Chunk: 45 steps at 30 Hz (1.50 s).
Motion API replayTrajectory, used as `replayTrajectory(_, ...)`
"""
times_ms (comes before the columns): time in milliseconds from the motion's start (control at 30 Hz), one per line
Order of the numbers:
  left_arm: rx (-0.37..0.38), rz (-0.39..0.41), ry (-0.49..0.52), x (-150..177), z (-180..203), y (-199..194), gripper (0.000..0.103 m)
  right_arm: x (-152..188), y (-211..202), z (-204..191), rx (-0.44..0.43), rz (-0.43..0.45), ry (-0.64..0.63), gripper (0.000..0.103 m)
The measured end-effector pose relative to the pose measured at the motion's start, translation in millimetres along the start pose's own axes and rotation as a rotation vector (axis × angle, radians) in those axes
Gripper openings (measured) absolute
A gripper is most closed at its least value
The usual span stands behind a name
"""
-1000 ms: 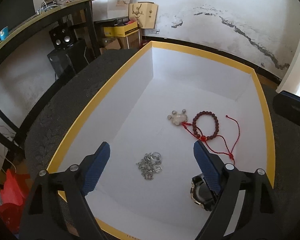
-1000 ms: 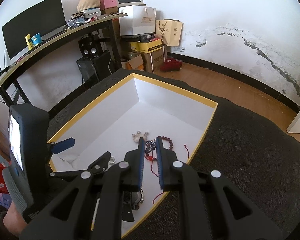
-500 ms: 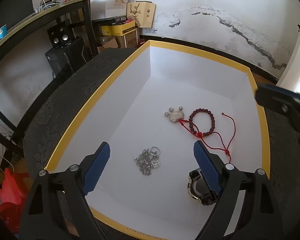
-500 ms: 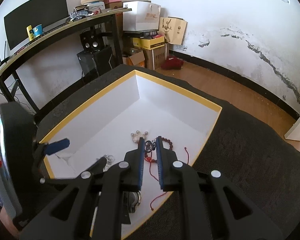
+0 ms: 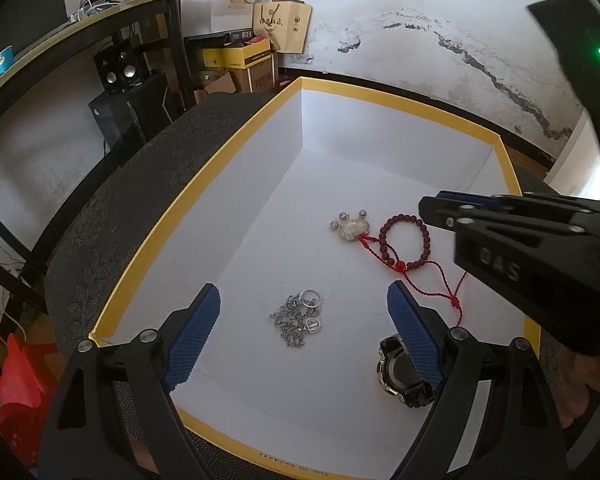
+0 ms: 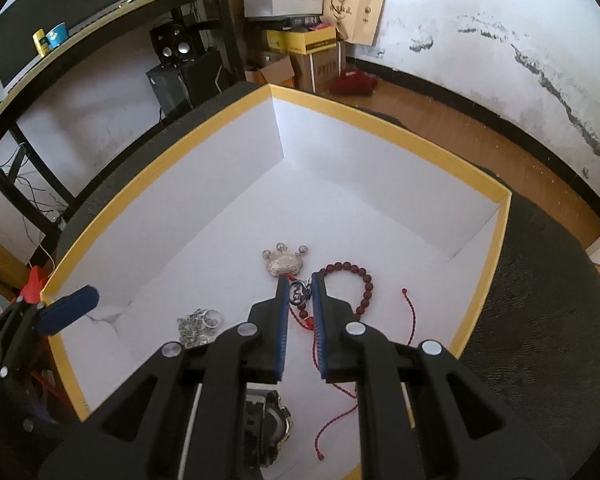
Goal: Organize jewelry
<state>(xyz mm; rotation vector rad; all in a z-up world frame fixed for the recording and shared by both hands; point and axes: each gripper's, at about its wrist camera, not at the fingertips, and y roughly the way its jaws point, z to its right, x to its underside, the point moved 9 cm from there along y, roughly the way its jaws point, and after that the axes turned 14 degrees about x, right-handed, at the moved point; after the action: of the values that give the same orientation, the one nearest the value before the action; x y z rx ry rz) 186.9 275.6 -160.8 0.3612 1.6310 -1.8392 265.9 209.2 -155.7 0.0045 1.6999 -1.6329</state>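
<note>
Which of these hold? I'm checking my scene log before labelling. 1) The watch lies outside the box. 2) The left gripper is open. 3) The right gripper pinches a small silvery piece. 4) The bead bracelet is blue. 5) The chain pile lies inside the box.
1) False: the watch lies inside the yellow-rimmed box.
2) True: the left gripper has its jaws wide apart, holding nothing.
3) True: the right gripper is closed on a small silvery ornament.
4) False: the bead bracelet is dark red.
5) True: the chain pile rests on the box floor.
</note>
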Motion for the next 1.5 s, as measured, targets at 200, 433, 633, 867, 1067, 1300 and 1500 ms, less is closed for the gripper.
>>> replayTrajectory(200,0.005,-0.005,-0.004,2,-1,1,0.084,2,22,1,0.009,-0.072,-0.001,0.012)
replayTrajectory(433,0.010,-0.006,-0.010,0,-4,1,0.084,5,29,0,0.020,-0.103,-0.012,0.012)
replayTrajectory(633,0.012,-0.010,-0.010,0,-3,2,0.084,4,29,1,0.029,-0.104,-0.008,0.012)
replayTrajectory(867,0.015,-0.009,-0.014,-1,-3,2,0.084,-4,24,-7,0.000,-0.075,-0.027,0.074)
replayTrajectory(1067,0.019,-0.005,-0.013,-2,-3,1,0.084,-15,8,-14,0.011,-0.031,-0.039,0.096)
replayTrajectory(1300,0.010,0.026,-0.025,-4,-7,-4,0.091,-22,-11,-3,0.042,0.019,-0.012,0.096)
replayTrajectory(1500,0.017,0.051,-0.017,-7,0,-9,0.097,-21,-57,34,0.065,0.116,0.106,0.096)
